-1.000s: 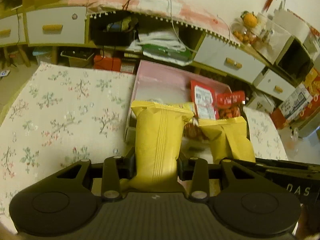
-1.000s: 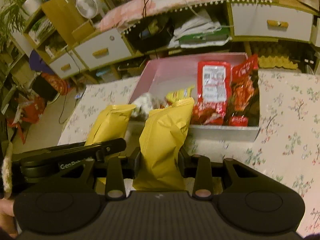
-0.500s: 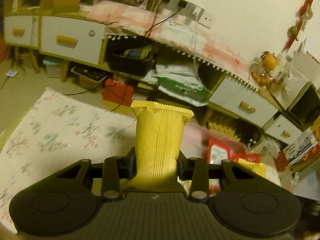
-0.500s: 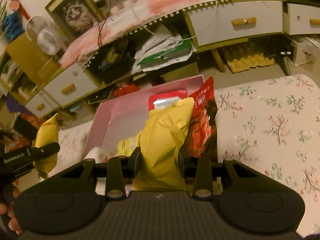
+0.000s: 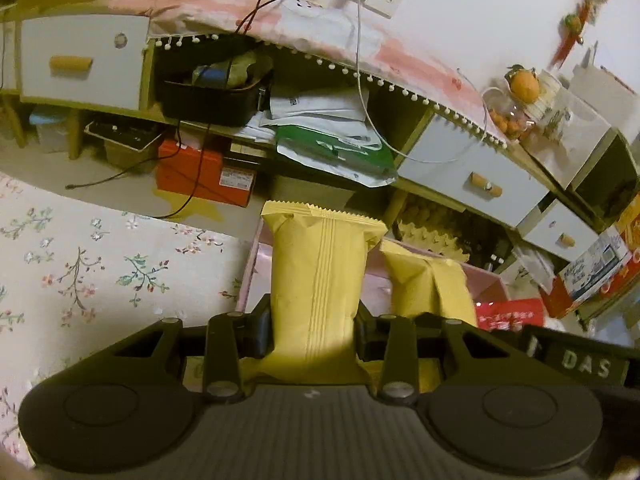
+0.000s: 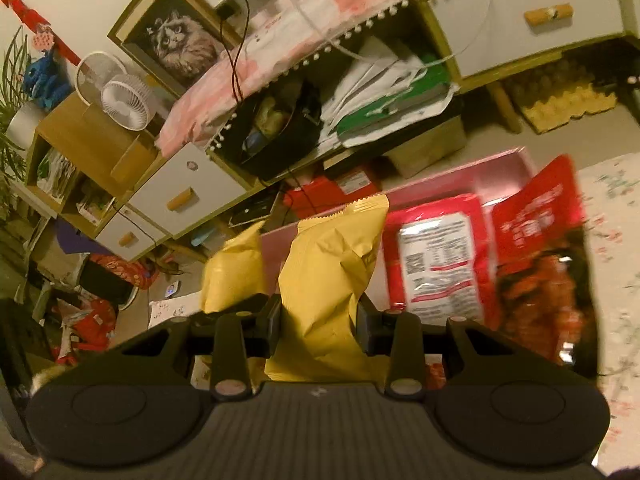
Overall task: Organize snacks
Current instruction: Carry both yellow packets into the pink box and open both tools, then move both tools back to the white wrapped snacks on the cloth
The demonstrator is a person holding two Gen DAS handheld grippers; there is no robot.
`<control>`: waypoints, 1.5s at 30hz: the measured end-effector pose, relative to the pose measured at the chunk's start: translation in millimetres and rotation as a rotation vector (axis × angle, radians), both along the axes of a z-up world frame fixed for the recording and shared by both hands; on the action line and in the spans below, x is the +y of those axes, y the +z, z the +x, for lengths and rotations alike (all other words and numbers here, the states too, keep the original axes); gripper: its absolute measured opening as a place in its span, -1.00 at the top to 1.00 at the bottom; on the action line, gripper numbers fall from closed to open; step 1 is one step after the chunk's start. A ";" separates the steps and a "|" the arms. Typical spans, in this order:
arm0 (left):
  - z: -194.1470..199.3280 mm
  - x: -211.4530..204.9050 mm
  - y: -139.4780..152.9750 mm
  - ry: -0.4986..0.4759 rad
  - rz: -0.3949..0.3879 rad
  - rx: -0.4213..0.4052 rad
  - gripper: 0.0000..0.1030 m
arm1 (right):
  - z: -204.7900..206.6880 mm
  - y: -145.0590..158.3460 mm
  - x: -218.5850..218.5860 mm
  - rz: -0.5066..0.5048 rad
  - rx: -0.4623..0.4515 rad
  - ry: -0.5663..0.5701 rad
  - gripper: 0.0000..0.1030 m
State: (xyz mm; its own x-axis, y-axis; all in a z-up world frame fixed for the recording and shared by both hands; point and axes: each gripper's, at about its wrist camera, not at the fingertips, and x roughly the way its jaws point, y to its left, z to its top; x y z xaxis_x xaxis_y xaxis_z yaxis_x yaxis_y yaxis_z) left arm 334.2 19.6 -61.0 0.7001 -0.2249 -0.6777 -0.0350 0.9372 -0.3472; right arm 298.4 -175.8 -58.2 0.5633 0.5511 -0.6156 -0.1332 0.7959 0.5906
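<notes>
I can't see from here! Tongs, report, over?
Left tongs clamp one yellow snack bag. Right tongs clamp another yellow bag. Pink box ahead, red packets inside.

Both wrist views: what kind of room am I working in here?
Most likely a lived-in room at home, not a lab: a low cabinet with white drawers under a pink cloth, a framed cat picture and a small desk fan, plus a floral tablecloth.
</notes>
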 end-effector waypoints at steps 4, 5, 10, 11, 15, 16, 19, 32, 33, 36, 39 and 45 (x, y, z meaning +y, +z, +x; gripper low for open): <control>0.2 0.3 0.1 -0.010 -0.010 -0.018 0.09 | 8.9 -6.0 2.4 0.041 0.010 -0.014 0.33; 0.9 1.3 -0.2 -0.005 -0.009 -0.019 -0.05 | 9.7 -6.0 2.6 0.065 0.015 -0.020 0.28; -8.4 6.6 14.7 -0.022 -0.003 -0.055 -0.29 | 5.2 2.5 -4.3 0.109 0.024 -0.083 0.10; -10.5 8.0 18.8 -0.023 -0.003 -0.059 -0.29 | 2.4 6.3 -6.5 0.100 0.019 -0.084 0.10; -23.9 14.8 36.8 -0.006 -0.009 -0.044 -0.29 | -13.2 23.6 -19.5 0.053 0.030 -0.096 0.10; -28.2 16.7 42.0 0.002 -0.008 -0.035 -0.29 | -17.9 28.3 -23.5 0.042 0.032 -0.102 0.10; -45.5 20.7 58.9 0.005 -0.002 -0.023 -0.29 | -38.0 45.0 -37.9 0.018 0.042 -0.126 0.10; -162.0 -8.6 87.1 -0.044 0.092 0.051 -0.29 | -152.9 96.3 -41.6 -0.095 0.015 -0.060 -0.03; -168.4 -14.6 86.3 -0.063 0.102 0.050 -0.29 | -162.3 97.8 -39.2 -0.119 -0.005 -0.038 -0.05; -185.2 -33.2 80.3 -0.108 0.118 0.055 -0.32 | -182.6 96.2 -31.6 -0.195 -0.035 0.033 -0.06; -196.4 -44.8 72.6 -0.128 0.098 0.069 -0.36 | -194.6 97.7 -28.0 -0.276 -0.082 0.086 -0.09; -209.6 -55.9 57.1 -0.107 0.103 0.094 -0.55 | -199.0 87.3 -39.1 -0.389 -0.090 0.119 -0.15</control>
State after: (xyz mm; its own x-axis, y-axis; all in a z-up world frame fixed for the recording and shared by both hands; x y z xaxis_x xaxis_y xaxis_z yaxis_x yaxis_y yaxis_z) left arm 124.6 -36.3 -4.0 0.6085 -0.2207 -0.7623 0.0388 0.9677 -0.2493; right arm 99.4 -214.9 29.1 0.5713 0.3517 -0.7415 -0.2750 0.9333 0.2309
